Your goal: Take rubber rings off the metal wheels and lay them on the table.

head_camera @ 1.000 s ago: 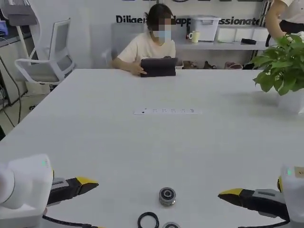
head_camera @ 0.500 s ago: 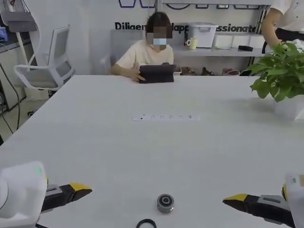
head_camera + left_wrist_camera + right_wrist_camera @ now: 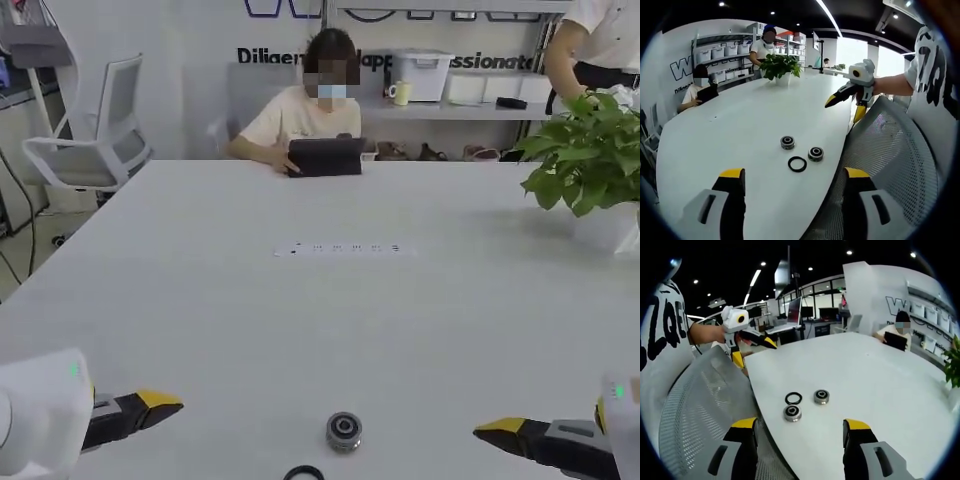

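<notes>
My left gripper (image 3: 794,173) and right gripper (image 3: 801,423) are white in the body and black along the jaws, with yellow fingertips (image 3: 732,174) (bright as caution tape). The table (image 3: 320,300) is plain pale grey-white. The rubber ring (image 3: 797,164) is black. The farther metal wheel (image 3: 787,142) and the nearer metal wheel (image 3: 815,153) are silver and black. The plant (image 3: 585,160) is green.

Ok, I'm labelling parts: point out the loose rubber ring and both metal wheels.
loose rubber ring (image 3: 789,164): left gripper view, its black band
metal wheel farther from the edge (image 3: 787,142): left gripper view, its hub
metal wheel nearer the edge (image 3: 815,154): left gripper view, its hub
</notes>
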A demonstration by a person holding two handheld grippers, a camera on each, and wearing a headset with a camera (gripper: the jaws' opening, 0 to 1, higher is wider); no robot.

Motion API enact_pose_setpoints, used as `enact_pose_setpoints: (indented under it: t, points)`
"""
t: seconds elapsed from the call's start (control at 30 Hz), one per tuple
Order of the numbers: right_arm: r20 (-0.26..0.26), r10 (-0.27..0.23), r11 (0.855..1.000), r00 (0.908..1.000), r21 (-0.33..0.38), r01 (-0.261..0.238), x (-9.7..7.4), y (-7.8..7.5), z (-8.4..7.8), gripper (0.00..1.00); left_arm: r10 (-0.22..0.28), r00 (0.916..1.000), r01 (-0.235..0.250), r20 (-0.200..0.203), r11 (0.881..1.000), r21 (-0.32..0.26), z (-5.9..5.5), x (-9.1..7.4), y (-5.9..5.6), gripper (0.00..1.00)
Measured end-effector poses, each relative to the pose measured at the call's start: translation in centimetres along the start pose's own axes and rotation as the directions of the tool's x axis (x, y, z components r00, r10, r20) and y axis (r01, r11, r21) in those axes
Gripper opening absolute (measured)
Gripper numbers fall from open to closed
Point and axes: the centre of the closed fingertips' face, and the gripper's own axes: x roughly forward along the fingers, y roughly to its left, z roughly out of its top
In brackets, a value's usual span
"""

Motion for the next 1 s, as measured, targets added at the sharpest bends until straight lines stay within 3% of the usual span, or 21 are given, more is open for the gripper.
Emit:
enact_pose_setpoints:
  t: [0.47, 1.0]
  points:
    - [-0.014, -0.007, 1.0, 0.9999, 0.009, 0.007, 0.0, -0.6, -0.2, 0.69, -0.002, 0.9999, 0.002, -0.013, 1.0, 0.003, 0.0, 0.4, 0.4, 0.79]
    - [-0.033, -0.026, 1.0, 0.9991, 0.003, 0.026, -0.3, -0.9, -1.6, 0.69, -0.003, 0.9998, 0.003, -0.019, 1.0, 0.011, -0.5, 0.5, 0.4, 0.8]
